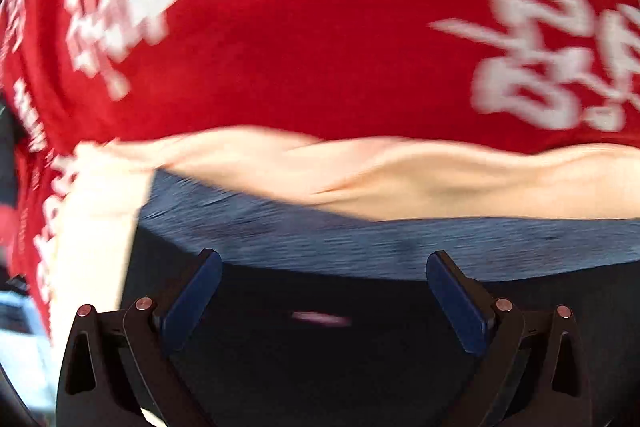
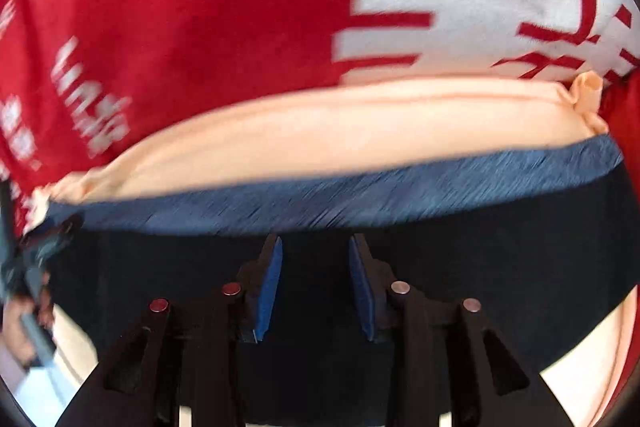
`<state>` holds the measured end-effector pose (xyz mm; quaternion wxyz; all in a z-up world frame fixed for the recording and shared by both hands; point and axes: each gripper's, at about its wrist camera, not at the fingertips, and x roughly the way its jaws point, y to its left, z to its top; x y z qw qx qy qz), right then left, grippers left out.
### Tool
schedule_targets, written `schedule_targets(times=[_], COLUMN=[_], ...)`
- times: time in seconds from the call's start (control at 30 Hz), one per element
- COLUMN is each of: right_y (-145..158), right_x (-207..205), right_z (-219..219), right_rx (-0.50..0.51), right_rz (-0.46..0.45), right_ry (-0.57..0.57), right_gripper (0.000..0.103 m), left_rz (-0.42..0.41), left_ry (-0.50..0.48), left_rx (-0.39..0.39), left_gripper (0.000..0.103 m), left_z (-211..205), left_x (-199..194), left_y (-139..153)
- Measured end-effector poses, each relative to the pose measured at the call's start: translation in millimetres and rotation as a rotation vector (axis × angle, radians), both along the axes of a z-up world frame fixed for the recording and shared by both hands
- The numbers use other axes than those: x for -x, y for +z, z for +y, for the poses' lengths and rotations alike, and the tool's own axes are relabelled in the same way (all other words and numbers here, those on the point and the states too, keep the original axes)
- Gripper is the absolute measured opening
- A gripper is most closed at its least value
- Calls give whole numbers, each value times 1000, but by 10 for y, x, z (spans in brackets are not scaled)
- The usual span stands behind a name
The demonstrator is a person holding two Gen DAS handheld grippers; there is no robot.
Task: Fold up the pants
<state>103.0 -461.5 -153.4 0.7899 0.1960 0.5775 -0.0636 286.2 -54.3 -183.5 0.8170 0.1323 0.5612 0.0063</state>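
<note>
Clearly both grippers hang over the pants (image 2: 320, 199), dark cloth with a blue band and peach edge lying on a red printed cloth (image 2: 200, 7). Left gripper (image 1: 324, 279) jaws wide apart, right gripper (image 2: 316, 267) jaws narrowly apart, both empty. A pinch here could snag the red cloth too, or take one layer only and skew the fold.

Both fisheye views are brightly lit, heavily motion-blurred, bowed at the edges, with dark vignetted corners.
</note>
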Motion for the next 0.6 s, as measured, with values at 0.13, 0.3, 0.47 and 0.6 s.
schedule_targets(times=[0.13, 0.3, 0.47, 0.6], right_y=[-40, -62, 54, 108], right_x=[139, 381, 672, 873], right_z=[399, 565, 520, 434], right_rx=[-36, -49, -68, -86], right_rz=[22, 60, 64, 66], right_ry=[45, 22, -23, -38], right_gripper=[39, 40, 49, 50], left_rz=[1, 29, 52, 83], left_ry=[30, 78, 120, -4], left_rx=[30, 61, 21, 60], left_gripper=[103, 103, 103, 103], left_z=[219, 296, 147, -372], left_x=[-35, 4, 126, 631], left_y=[-125, -199, -65, 158])
